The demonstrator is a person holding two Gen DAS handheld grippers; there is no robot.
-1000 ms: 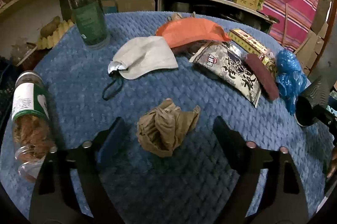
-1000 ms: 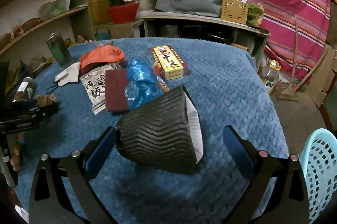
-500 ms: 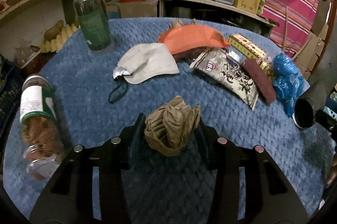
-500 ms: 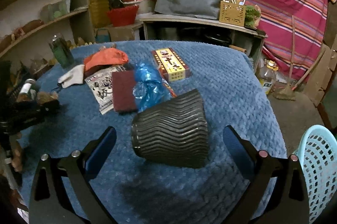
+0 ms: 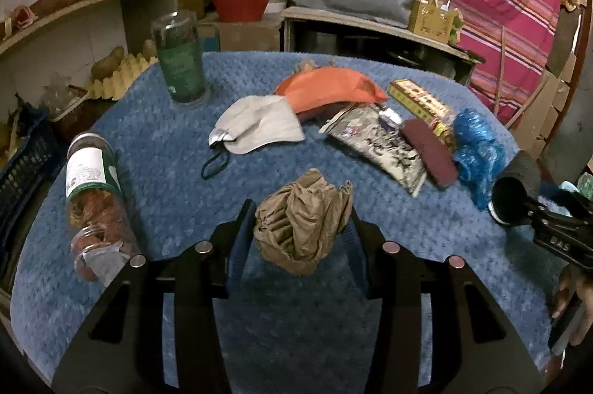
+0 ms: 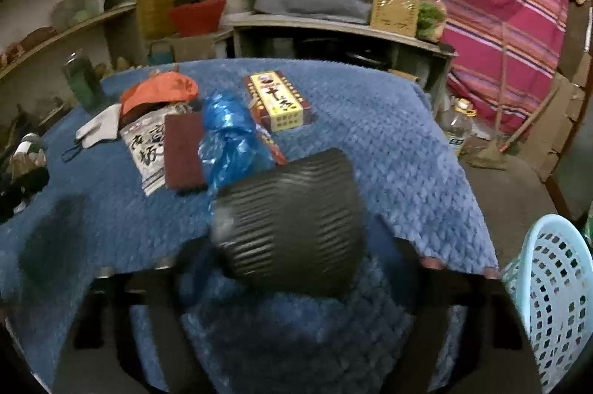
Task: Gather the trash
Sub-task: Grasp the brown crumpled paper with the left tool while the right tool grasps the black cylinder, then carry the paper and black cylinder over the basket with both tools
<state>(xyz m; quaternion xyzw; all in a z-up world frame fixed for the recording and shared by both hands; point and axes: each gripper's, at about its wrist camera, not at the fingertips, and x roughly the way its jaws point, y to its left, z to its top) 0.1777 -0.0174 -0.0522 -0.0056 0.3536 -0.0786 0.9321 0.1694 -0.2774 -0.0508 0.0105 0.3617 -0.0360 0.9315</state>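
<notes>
Two tongs at work over the blue quilted table (image 5: 155,171). Left tongs (image 5: 302,227) are clenched on the crumpled brown paper (image 5: 304,223), pads squeezing it from both sides, and the wad hangs clear of the cloth. They angle downward toward the table's middle.

Right tongs (image 6: 292,245) are closing around the black ribbed cup (image 6: 289,223), which lies on its side between the fingers with its open mouth to the left; the picture is blurred there, so I cannot tell whether the pads press on it yet. In the left wrist view, a hand (image 5: 572,301) at the right edge carries that tool, cup (image 5: 513,194) at its tip.

Out beyond the paper: a grey face mask (image 5: 255,127), an orange mask (image 5: 330,92) overlapping it, a printed snack wrapper (image 5: 378,143), a maroon scouring pad (image 5: 428,151), crumpled blue plastic (image 5: 478,149), a yellow-and-red box (image 6: 278,101).

Left side, a green glass jar (image 5: 181,60) stands upright; another jar (image 5: 94,205) lies tipped. Pale blue basket (image 6: 552,294) sits beside the table, lower right.
</notes>
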